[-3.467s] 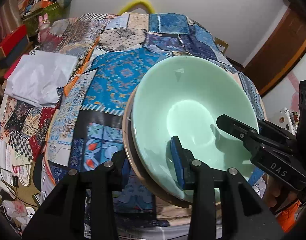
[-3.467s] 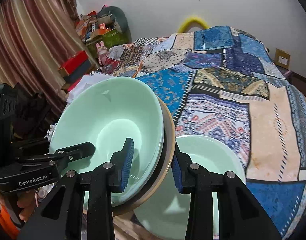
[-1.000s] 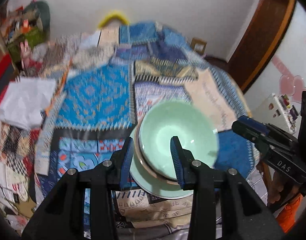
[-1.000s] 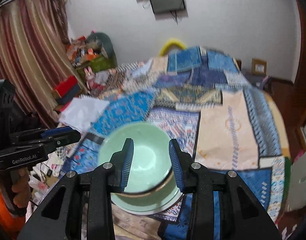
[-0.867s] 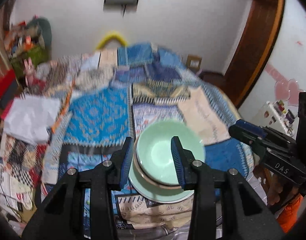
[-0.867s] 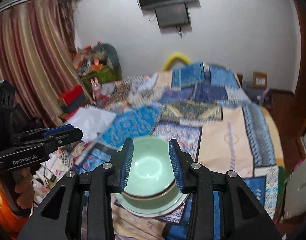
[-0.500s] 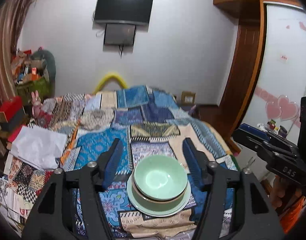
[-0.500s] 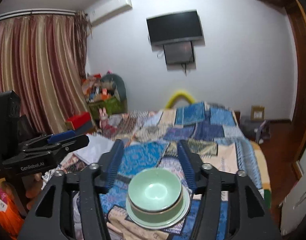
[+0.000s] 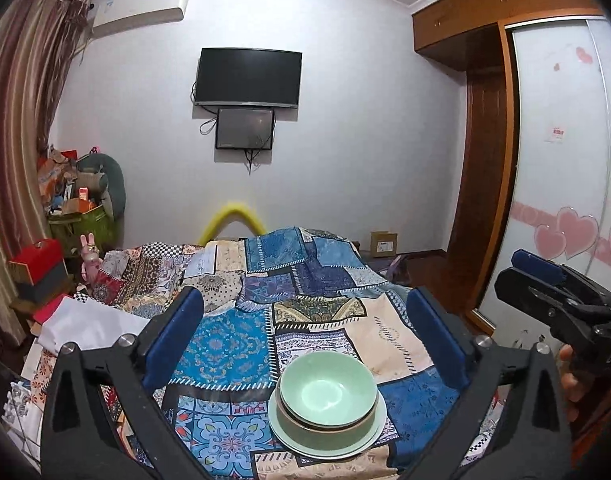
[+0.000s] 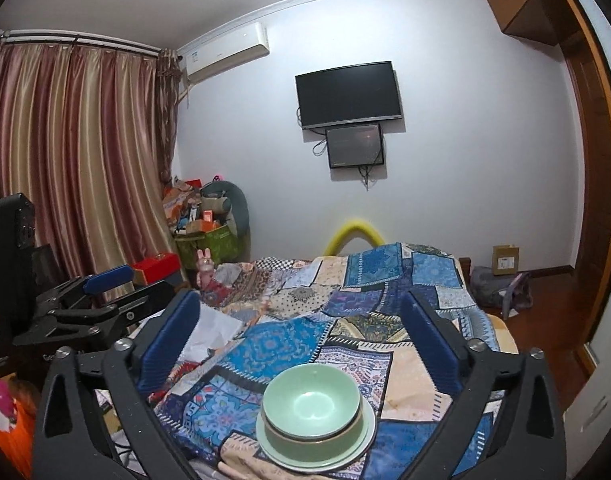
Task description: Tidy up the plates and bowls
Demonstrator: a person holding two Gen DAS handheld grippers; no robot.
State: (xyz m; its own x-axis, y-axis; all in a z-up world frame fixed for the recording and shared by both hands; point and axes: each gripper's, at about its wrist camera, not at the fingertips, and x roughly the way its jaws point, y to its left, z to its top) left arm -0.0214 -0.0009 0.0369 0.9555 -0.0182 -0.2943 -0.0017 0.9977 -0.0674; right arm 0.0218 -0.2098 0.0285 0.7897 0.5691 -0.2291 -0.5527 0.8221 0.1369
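Bowls sat nested on the plate (image 9: 368, 438) near the foot of the bed (image 9: 389, 346): the top bowl (image 9: 327, 388) rested inside a darker-rimmed lower bowl (image 9: 325, 426), and the stack looked level in both views. The left gripper (image 9: 305, 336) had just been opening and its jaws stood wide apart with nothing between them; the right gripper (image 10: 301, 336) had likewise just been opening and was empty, both held well above and back from the stack. Judging by this, the stacking was done and the step in hand was a clean retreat. Doing it well meant keeping both sets of fingers clear of the rims and avoiding any drag on the patchwork quilt (image 10: 281, 344), since soft bedding could tip the pile.
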